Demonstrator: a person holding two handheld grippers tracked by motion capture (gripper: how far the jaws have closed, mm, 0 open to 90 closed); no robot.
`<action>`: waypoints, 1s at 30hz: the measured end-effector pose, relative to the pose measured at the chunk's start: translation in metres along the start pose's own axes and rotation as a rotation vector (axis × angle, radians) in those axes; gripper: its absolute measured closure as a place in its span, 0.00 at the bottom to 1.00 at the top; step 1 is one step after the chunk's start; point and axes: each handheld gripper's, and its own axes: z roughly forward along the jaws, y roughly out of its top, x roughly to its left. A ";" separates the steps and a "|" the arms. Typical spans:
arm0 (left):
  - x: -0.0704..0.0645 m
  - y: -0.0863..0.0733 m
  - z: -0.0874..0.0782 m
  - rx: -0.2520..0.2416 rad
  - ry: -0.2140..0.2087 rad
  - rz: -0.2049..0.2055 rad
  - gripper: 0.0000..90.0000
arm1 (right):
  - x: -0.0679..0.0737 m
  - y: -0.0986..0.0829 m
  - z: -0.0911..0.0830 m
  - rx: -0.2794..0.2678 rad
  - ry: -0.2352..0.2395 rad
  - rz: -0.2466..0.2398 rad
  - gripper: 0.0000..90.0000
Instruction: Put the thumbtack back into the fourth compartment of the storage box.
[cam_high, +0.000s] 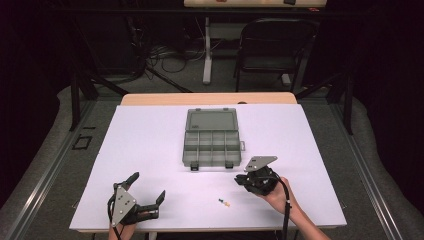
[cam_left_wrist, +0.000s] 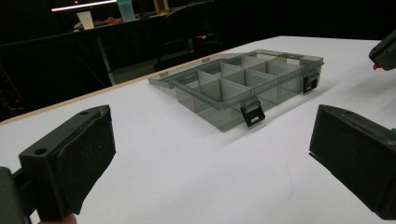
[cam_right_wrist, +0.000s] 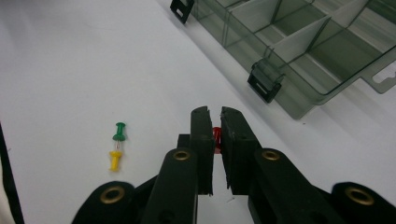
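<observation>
A grey, see-through compartment box (cam_high: 212, 147) lies in the middle of the white table (cam_high: 150, 135) with its lid (cam_high: 211, 120) folded back. In the right gripper view the box (cam_right_wrist: 299, 51) is at the upper right. My right gripper (cam_right_wrist: 215, 122) is shut on a red pushpin (cam_right_wrist: 216, 137), just above the table near the box's front. A green pushpin (cam_right_wrist: 120, 131) and a yellow pushpin (cam_right_wrist: 115, 160) lie end to end to its left. My left gripper (cam_high: 148, 186) stands open at the near left edge, holding nothing; its pads (cam_left_wrist: 88, 144) frame the box (cam_left_wrist: 243, 84).
Both front latches (cam_left_wrist: 252, 113) of the box hang open. The two loose pins (cam_high: 224, 202) lie between my hands near the front edge. The right gripper (cam_high: 241, 181) hovers right of them. A chair (cam_high: 272, 47) and a desk leg stand beyond the table.
</observation>
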 end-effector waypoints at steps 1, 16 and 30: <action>0.000 0.000 0.000 0.000 0.000 0.001 0.00 | -0.001 0.001 -0.001 0.000 -0.004 0.000 0.93; 0.000 0.000 0.000 0.001 0.001 0.001 0.00 | -0.010 0.014 -0.009 -0.043 -0.042 -0.012 0.93; 0.001 0.000 -0.001 0.000 0.004 -0.001 0.00 | -0.017 0.029 -0.004 -0.055 -0.051 -0.018 0.93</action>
